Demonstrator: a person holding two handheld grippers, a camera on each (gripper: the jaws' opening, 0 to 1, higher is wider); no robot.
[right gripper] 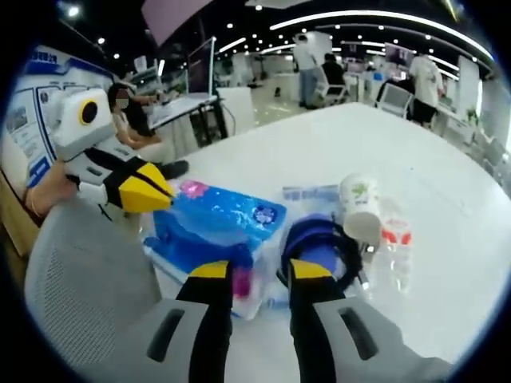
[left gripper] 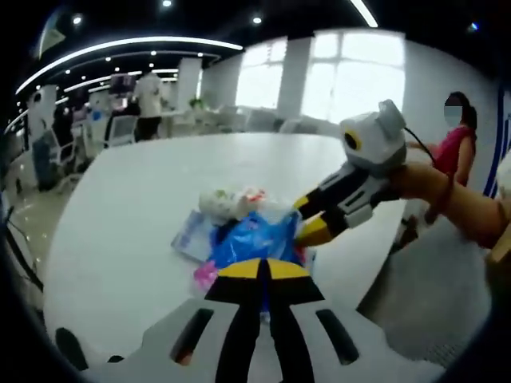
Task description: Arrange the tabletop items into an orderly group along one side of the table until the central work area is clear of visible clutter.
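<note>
A heap of clutter lies near the white table's (left gripper: pixel 136 199) edge. In it are a blue plastic pack (right gripper: pixel 215 219), a tipped white paper cup (right gripper: pixel 359 207), a clear bottle with a red label (right gripper: pixel 391 247) and a dark blue coil (right gripper: pixel 319 239). My right gripper (right gripper: pixel 259 271) is open, with a corner of the blue pack between its jaws. My left gripper (right gripper: pixel 156 191) comes in from the left, jaws shut, its yellow tip close to the pack's pink corner. In the left gripper view the blue pack (left gripper: pixel 251 235) lies just ahead of my shut left gripper (left gripper: pixel 262 270), and the right gripper (left gripper: pixel 310 217) stands open at it.
A flat light blue packet (left gripper: pixel 188 235) lies beside the heap, and the cup (left gripper: pixel 219 203) sits behind the pack. A grey mesh chair (right gripper: pixel 80 271) stands at the table edge. Wide bare tabletop (right gripper: pixel 415 152) stretches beyond. People sit and stand at desks in the background.
</note>
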